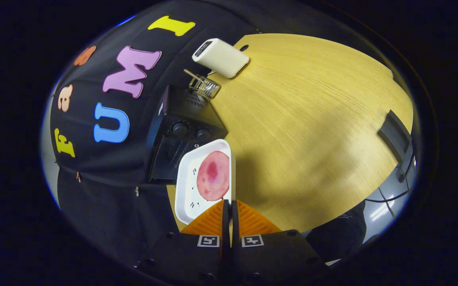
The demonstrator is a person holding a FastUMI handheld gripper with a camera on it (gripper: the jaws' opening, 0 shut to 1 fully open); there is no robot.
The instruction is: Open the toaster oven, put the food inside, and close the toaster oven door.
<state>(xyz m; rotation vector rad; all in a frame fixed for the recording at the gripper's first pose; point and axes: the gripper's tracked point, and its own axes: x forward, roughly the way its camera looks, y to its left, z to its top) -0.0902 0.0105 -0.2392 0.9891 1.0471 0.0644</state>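
Jaws of the gripper (229, 206) pinch the plate (187, 190) rim, toaster oven (173, 139) beyond.

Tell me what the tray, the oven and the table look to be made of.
Tray, pinched at its rim by the shut gripper: likely white glazed ceramic or plastic, smooth with a faint sheen. Oven: seemingly black painted metal, matte, vent slots on top. Table: pale wood or laminate, fine straight grain lines.
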